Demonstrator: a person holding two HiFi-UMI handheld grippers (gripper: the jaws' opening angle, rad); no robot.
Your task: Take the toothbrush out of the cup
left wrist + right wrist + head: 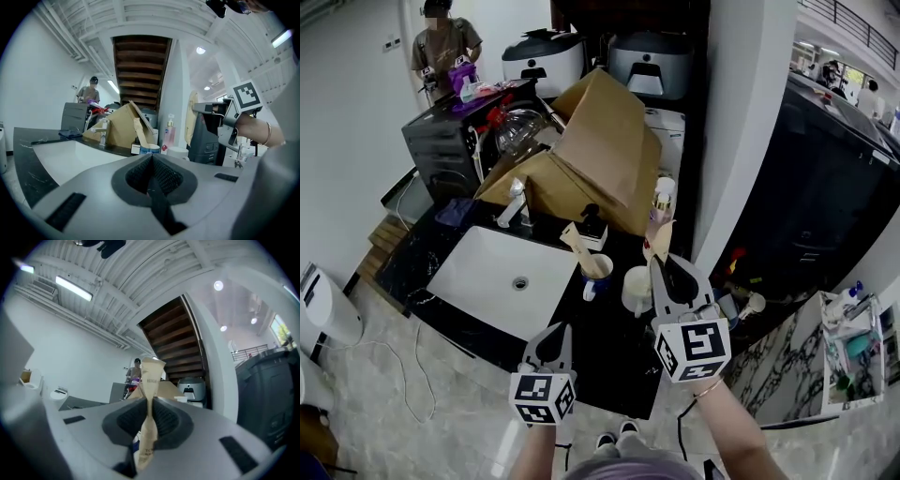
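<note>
One-handed, raising the wrapped toothbrush (657, 236) straight above the white cup (636, 289) at mid-frame, pinching it tight in the clamped right gripper (664, 264), idling the left gripper (559, 334), jaws together and empty, at lower centre.

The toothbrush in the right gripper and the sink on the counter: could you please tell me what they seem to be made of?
Toothbrush: wrapped in what looks like matte brown paper, creased and printed, pinched flat where the right gripper holds it; what lies inside is hidden. Sink: smooth, glossy white, probably ceramic, though the look alone cannot rule out resin.
</note>
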